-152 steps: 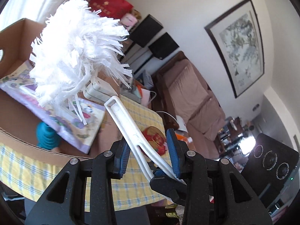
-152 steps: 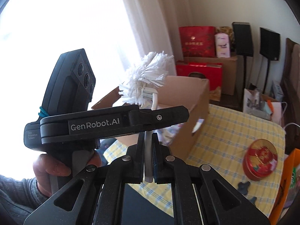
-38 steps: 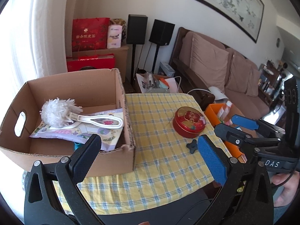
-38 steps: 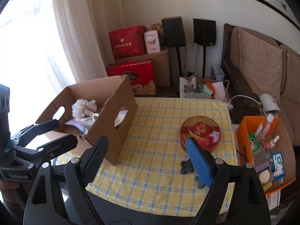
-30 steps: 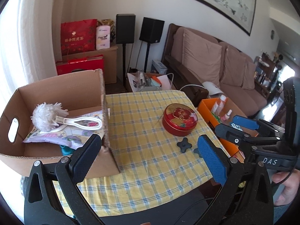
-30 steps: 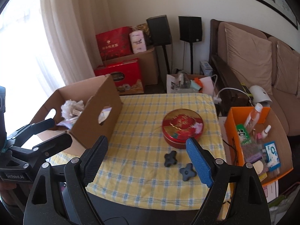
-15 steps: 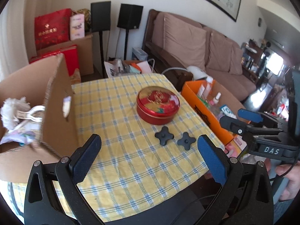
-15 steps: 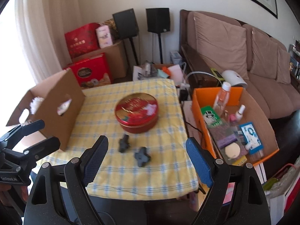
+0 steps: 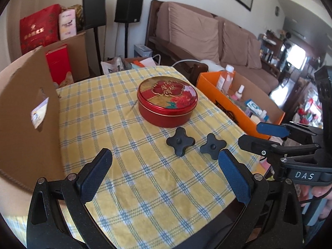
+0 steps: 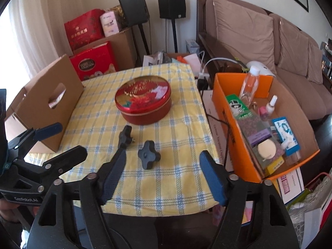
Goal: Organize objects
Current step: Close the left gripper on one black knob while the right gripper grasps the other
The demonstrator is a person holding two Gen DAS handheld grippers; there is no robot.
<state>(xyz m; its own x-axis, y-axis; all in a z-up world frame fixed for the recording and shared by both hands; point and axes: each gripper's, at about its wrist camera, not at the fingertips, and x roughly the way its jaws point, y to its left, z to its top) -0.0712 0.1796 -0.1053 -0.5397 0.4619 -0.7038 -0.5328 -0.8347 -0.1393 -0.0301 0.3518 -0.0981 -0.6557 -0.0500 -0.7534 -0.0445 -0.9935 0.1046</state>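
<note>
A round red tin (image 9: 167, 101) sits mid-table on the yellow checked cloth (image 9: 128, 149); it also shows in the right wrist view (image 10: 143, 102). Two black star knobs (image 9: 180, 138) (image 9: 212, 146) lie just in front of it, one tilted on edge (image 10: 124, 137) and one flat (image 10: 149, 154) in the right wrist view. A cardboard box (image 9: 27, 112) stands at the table's left. My left gripper (image 9: 166, 172) is open and empty above the near table edge. My right gripper (image 10: 161, 178) is open and empty, near the knobs.
An orange box (image 10: 267, 122) of bottles and toiletries stands off the table's right edge. A brown sofa (image 10: 259, 33) lies behind. Red gift boxes (image 10: 93, 60) and black speakers (image 10: 170, 2) stand at the back. Each gripper shows in the other's view (image 9: 290, 143) (image 10: 31, 157).
The white duster was set down in the cardboard box and released. Both grippers opened and swung right, toward the tin and the knobs.
</note>
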